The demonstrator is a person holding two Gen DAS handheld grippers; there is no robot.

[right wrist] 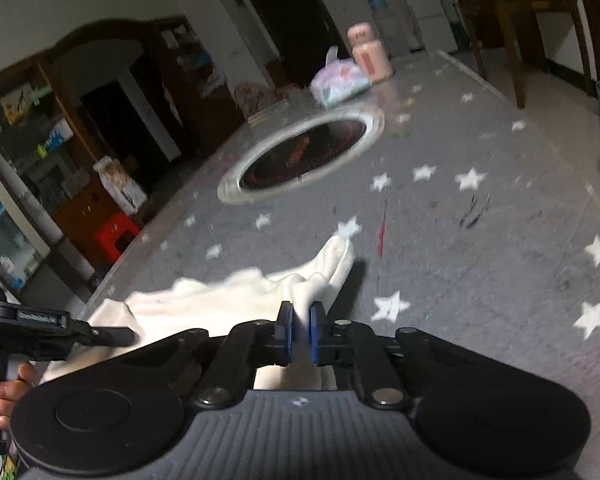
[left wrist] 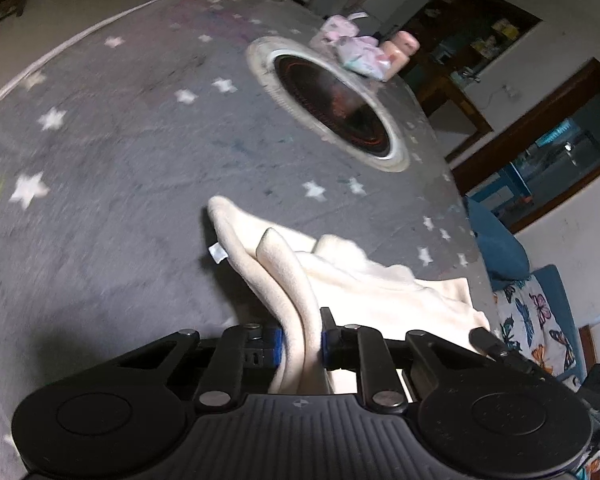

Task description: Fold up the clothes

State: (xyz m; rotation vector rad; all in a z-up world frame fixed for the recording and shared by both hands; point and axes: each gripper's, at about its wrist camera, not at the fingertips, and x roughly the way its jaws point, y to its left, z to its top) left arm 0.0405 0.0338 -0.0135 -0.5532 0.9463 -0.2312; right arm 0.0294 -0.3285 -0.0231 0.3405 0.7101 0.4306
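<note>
A round heater (right wrist: 300, 160) sits in the starred cloth (right wrist: 480, 240), with a bag (right wrist: 340, 82) and pink bottle (right wrist: 370, 54) at its one o'clock.

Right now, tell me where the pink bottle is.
In both wrist views the pink bottle stands at the table's far end, beyond the round burner and right beside the pastel packet.

Star-print table cover (left wrist: 100, 208) is smeared by motion blur in both views. The cream garment (left wrist: 380, 284) is partly hidden behind gripper housings. A hand (right wrist: 4, 396) is cut off at the right wrist view's left edge.
</note>
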